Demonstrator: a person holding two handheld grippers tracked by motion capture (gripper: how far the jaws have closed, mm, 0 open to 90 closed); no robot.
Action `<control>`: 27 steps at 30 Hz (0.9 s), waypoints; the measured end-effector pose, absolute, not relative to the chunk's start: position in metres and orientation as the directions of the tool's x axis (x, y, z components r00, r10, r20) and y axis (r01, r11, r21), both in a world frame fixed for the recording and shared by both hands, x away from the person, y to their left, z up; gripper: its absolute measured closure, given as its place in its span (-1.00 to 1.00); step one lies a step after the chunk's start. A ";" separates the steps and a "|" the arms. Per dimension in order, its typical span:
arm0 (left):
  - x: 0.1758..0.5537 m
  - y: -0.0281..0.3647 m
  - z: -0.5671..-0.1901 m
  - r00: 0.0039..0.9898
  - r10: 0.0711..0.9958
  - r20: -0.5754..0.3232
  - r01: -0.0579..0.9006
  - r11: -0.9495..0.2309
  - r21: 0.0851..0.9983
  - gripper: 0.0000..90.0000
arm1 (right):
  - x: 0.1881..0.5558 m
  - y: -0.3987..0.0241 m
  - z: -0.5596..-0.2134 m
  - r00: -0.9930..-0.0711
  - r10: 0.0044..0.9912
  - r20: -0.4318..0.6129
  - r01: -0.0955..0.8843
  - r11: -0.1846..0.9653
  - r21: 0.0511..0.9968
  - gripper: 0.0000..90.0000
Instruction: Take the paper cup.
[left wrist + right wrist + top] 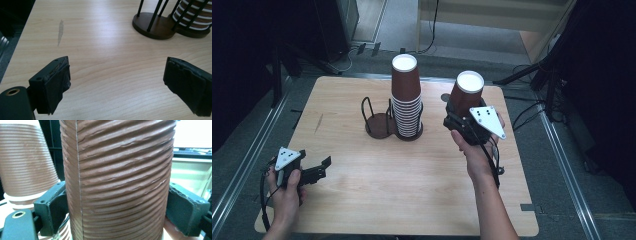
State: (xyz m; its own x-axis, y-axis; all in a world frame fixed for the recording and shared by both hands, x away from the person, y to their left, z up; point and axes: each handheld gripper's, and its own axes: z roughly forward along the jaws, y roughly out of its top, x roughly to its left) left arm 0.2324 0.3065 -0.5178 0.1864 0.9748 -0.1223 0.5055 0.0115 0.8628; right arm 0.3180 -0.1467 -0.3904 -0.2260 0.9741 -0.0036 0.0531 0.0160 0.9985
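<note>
1. While the wooden table [377, 185] takes up most of the high view, its surface carries a dark wire cup holder [379, 122] near the middle.
2. Standing in the right-hand ring of that holder is a tall stack of brown ribbed cups [407, 97], nested upside down, their white bases uppermost; the left-hand ring has no cup in it.
3. To the right of the stack, well above the tabletop, a single brown cup [466, 92] is held upside down and slightly tilted.
4. Clamped on that cup is the right gripper [469, 125], its two black jaws pressing the ribbed wall from either side, as the right gripper view shows with the cup [120, 180] between the pads.
5. Near the table's front left corner, the left gripper [319, 170] hangs over bare wood, well apart from the holder; its jaws stand spread with nothing between them.
</note>
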 end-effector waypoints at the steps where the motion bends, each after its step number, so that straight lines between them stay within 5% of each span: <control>1: 0.234 0.306 -0.516 0.192 0.973 -0.128 0.510 0.012 0.860 -0.83 | 0.317 -0.147 -0.393 -0.232 0.973 0.004 0.061 0.011 0.998 -0.72; 27: 0.257 0.265 -0.486 0.250 0.956 -0.152 0.465 0.019 0.885 -0.83 | 0.290 -0.156 -0.441 -0.249 0.968 0.016 0.129 0.017 0.991 -0.72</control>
